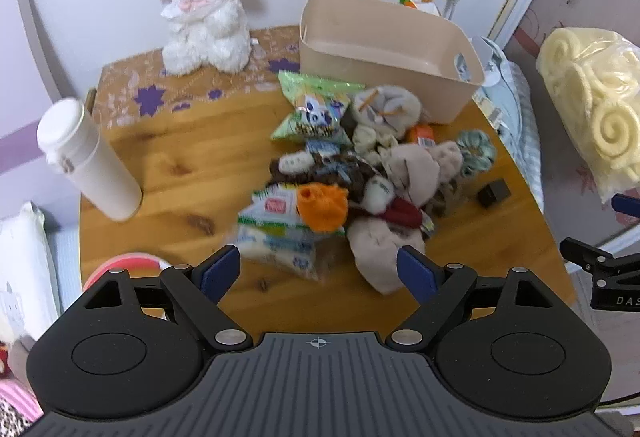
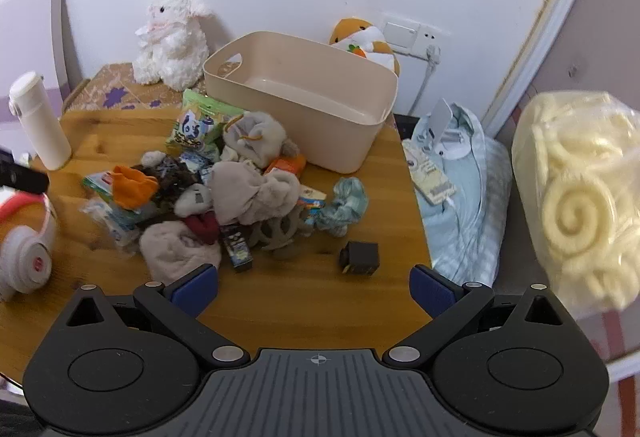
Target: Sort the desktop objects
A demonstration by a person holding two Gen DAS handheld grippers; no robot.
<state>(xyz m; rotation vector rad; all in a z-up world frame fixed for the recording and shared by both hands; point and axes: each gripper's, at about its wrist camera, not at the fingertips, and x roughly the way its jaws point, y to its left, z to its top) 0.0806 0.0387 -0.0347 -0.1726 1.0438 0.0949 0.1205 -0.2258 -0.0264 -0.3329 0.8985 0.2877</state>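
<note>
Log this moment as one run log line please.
left hand-held gripper: open, above pile | right hand-held gripper: open, holding nothing | beige bin: empty | pile: unsorted

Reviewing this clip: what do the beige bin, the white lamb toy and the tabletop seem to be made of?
Beige bin: apparently moulded plastic, smooth matte walls with a cut-out handle. White lamb toy: plush fabric, fluffy curly pile. Tabletop: looks like varnished wood or a wood-look laminate, with visible grain, knots and a slight sheen.
</note>
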